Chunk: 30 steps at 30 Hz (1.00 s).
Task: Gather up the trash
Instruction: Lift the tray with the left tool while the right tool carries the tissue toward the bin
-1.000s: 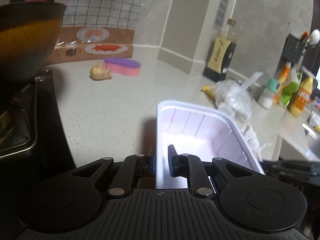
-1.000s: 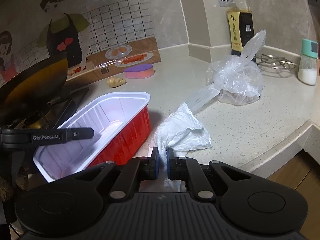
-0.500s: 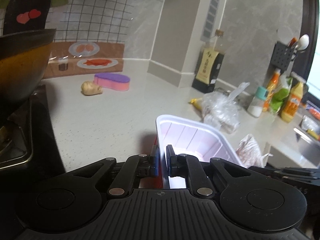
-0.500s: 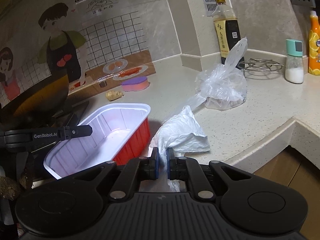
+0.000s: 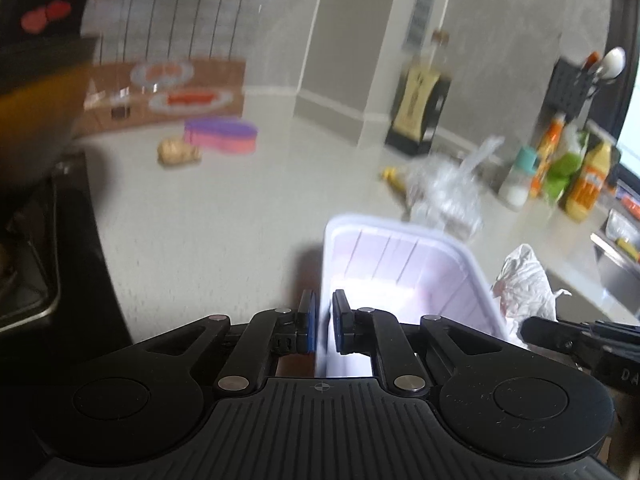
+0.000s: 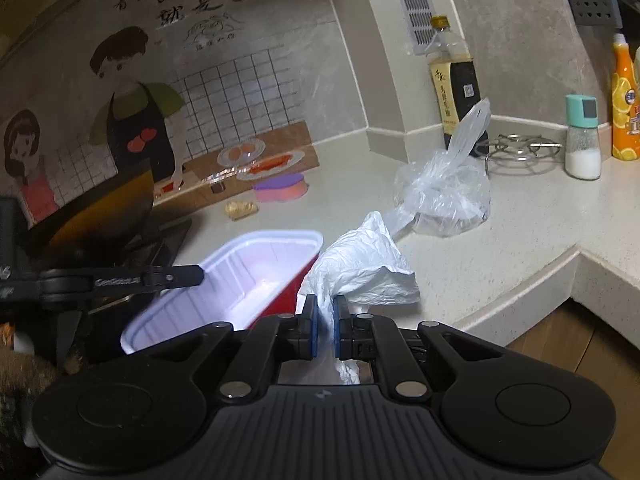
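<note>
Crumpled white plastic wrap (image 6: 362, 270) hangs pinched between the blue pads of the right gripper (image 6: 324, 326), whose jaws are nearly shut on it, held just above the pale counter (image 6: 500, 240). Beside it, the left gripper (image 5: 323, 322) straddles the near rim of a red food tray with a white lining (image 5: 400, 264); its jaws have just been opening a little, with the rim between them in a narrow gap. A knotted clear bag (image 6: 448, 196) sits farther back on the counter.
</note>
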Tool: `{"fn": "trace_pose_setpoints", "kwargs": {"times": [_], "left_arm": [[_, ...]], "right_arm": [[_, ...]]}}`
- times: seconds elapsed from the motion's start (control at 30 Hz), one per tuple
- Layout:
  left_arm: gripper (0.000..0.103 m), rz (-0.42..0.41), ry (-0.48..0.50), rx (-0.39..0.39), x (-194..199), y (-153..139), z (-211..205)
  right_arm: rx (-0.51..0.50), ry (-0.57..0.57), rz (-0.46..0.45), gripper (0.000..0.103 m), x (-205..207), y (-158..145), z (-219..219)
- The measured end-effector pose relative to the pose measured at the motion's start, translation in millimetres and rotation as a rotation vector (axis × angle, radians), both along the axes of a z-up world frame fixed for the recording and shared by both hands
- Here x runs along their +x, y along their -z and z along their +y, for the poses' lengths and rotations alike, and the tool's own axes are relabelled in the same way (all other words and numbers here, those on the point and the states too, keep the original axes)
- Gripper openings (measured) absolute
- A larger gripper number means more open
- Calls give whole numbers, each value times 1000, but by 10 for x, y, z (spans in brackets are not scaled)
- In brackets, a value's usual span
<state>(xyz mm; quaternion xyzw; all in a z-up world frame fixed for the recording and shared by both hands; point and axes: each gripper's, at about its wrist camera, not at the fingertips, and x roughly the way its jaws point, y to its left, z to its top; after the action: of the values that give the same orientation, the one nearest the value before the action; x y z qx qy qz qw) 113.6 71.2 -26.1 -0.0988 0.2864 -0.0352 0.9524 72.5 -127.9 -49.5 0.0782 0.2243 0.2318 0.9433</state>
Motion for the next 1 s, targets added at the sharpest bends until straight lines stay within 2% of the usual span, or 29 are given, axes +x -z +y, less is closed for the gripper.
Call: {"fn": "trace_pose_setpoints", "kwargs": {"times": [0.1,0.27,0.37,0.47,0.5,0.57,0.67,0.73,0.87,0.93,1.0], "left_arm": [[18,68,23,2,93,29,24],[17,166,116,19,210,88,-22],[16,172,136,55,205,79,-74],[14,192,117,6,183,72,-47],[13,190,117,-17,170,69,-33],[13,126,122,-68,79,24,-23],[12,17,154,-77,-78,-84,-142],[12,-14,191,-79,-134,-137,-288],[12,-38,307,-90,-230,-98,-707],[12,-42,372,-93,-277,20,-963],[12,-7,436,-111,-258,231,-1230]], "right_arm": [[-19,-11,19,7,28,88,68],[-38,-29,32,7,65,204,160],[-37,-37,46,7,92,258,178],[-29,-39,45,7,84,277,164],[-22,-39,44,7,78,271,149],[-1,-36,34,7,34,248,95],[44,-28,13,7,-94,183,-74],[79,-15,1,7,-199,127,-236],[110,64,-42,7,-513,113,-694],[81,157,-59,7,-722,224,-966],[52,256,-35,7,-897,416,-1231]]}}
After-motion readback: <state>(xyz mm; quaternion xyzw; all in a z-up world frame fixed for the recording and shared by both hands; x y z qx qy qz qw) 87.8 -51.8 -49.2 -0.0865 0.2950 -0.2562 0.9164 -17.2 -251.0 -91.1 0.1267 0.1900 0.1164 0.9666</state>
